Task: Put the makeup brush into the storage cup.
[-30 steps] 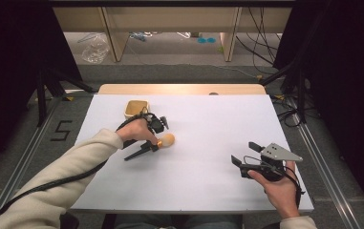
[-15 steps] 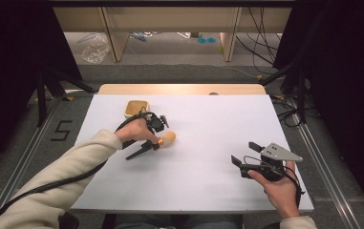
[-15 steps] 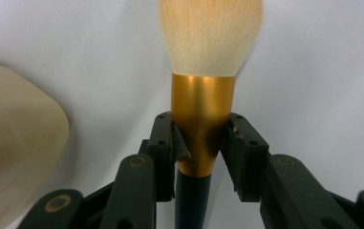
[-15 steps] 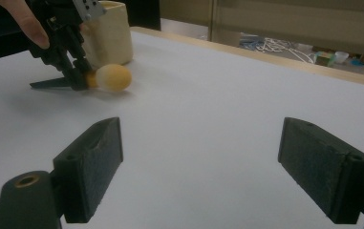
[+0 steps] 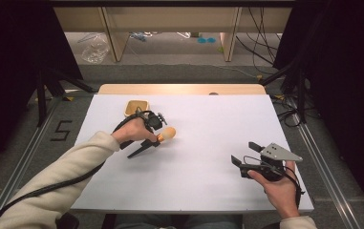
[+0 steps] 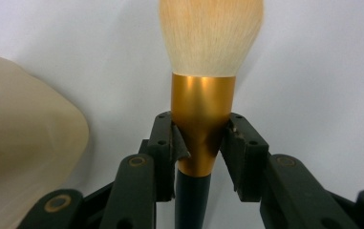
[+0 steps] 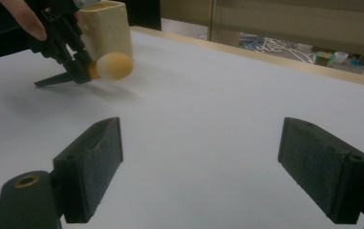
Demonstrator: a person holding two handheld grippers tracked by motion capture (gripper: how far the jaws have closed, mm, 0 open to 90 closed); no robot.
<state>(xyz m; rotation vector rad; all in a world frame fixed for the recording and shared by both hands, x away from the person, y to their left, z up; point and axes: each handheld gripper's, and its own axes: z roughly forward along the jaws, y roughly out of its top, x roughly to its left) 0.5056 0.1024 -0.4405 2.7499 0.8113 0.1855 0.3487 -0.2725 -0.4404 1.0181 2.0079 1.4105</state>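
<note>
A makeup brush [image 6: 202, 119], gripped at its gold collar by the left gripper [image 5: 156, 138], is held tilted over the white counter [image 5: 208, 124] just in front of a small tan holder [image 5: 137, 107], its handle tip still at the surface. The pickup looks done; what seems left is to carry the brush to the holder and stand it inside. Against a second earlier, brush and hand sit much the same, and the right gripper [image 5: 244, 153] stays apart near the front edge, fingers spread wide around nothing.
</note>
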